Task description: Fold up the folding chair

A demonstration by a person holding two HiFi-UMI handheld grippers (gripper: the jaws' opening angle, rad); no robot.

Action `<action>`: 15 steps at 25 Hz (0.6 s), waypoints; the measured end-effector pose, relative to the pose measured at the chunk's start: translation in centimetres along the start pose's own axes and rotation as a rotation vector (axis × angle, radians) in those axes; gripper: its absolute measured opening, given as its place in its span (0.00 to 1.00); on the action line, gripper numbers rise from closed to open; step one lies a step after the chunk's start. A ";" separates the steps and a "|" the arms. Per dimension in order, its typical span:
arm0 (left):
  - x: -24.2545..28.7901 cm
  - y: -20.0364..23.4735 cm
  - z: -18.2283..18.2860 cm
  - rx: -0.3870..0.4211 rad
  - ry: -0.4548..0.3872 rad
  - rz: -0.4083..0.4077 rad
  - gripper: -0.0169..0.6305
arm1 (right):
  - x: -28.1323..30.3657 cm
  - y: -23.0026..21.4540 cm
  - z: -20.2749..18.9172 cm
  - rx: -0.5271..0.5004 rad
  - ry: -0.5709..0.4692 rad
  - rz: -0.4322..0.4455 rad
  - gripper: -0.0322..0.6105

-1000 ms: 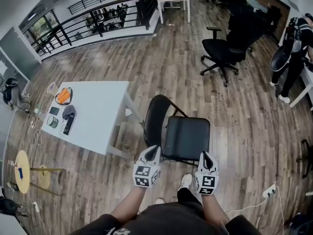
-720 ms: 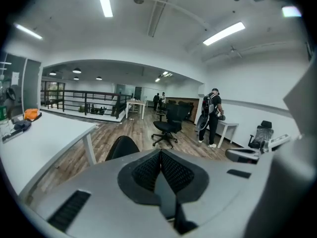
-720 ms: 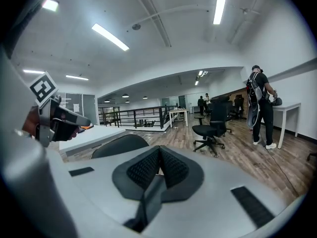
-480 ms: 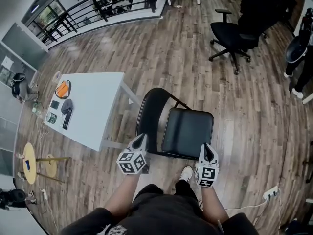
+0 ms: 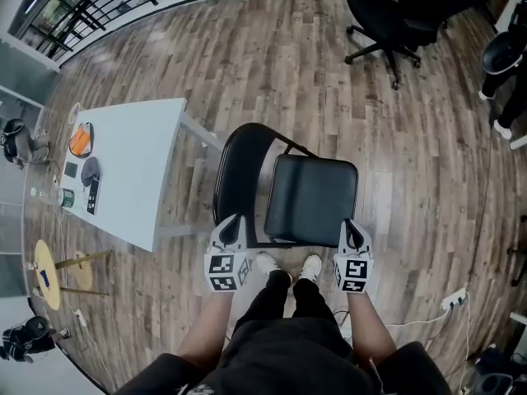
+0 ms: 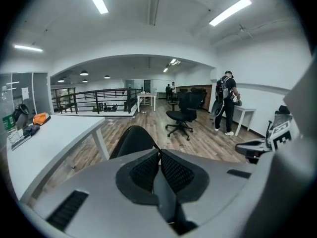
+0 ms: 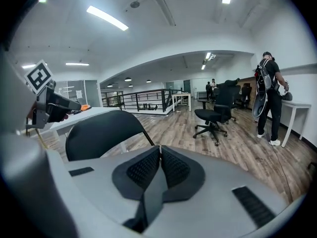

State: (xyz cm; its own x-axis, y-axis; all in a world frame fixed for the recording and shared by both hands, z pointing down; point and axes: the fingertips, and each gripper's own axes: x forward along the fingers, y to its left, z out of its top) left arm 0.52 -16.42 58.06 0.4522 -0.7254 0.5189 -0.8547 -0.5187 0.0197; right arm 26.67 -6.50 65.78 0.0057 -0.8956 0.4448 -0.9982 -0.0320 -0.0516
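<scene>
A black folding chair [image 5: 309,196] stands unfolded on the wood floor, its backrest [image 5: 235,175] at the left and its seat toward the right. My left gripper [image 5: 231,223] is shut and empty, just short of the near left corner of the chair. My right gripper [image 5: 352,227] is shut and empty beside the seat's near right corner. In the left gripper view the backrest [image 6: 132,139] shows beyond the closed jaws [image 6: 159,151]. The right gripper view has the backrest [image 7: 101,133] left of its closed jaws [image 7: 160,147].
A white table [image 5: 123,175] with small items on it stands left of the chair. A black office chair [image 5: 387,19] is at the far right. A person [image 7: 267,100] stands by a desk at the right. My feet [image 5: 288,264] are just before the chair.
Both grippers have come down and forward toward the near edge of the chair, and the head view has tilted further down. Both stay shut.
</scene>
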 end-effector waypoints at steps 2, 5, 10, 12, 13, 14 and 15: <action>0.7 1.0 -0.6 0.014 0.025 0.023 0.04 | 1.4 0.1 -2.0 0.012 0.053 0.010 0.07; 1.7 3.4 -1.3 0.050 0.087 0.072 0.16 | 3.7 -0.3 -5.0 0.033 0.140 0.017 0.17; 2.7 7.2 -2.0 0.073 0.172 0.165 0.38 | 5.7 -2.8 -10.6 0.139 0.267 0.006 0.37; 3.3 8.6 -3.0 0.041 0.235 0.172 0.45 | 6.2 -3.7 -13.1 0.189 0.322 0.010 0.42; 3.5 9.2 -3.5 0.024 0.265 0.174 0.48 | 6.5 -4.0 -14.4 0.216 0.351 0.015 0.45; 3.8 9.9 -3.9 0.008 0.287 0.175 0.48 | 6.9 -4.4 -15.8 0.249 0.381 0.023 0.47; 4.2 10.3 -4.2 -0.006 0.302 0.172 0.48 | 7.3 -4.7 -17.3 0.289 0.409 0.033 0.49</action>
State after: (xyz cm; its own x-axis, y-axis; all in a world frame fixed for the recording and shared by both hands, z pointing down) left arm -7.48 -22.93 64.09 0.2066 -0.6350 0.7444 -0.9138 -0.3971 -0.0851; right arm 30.40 -5.26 84.73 -0.1078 -0.6528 0.7498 -0.9397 -0.1794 -0.2913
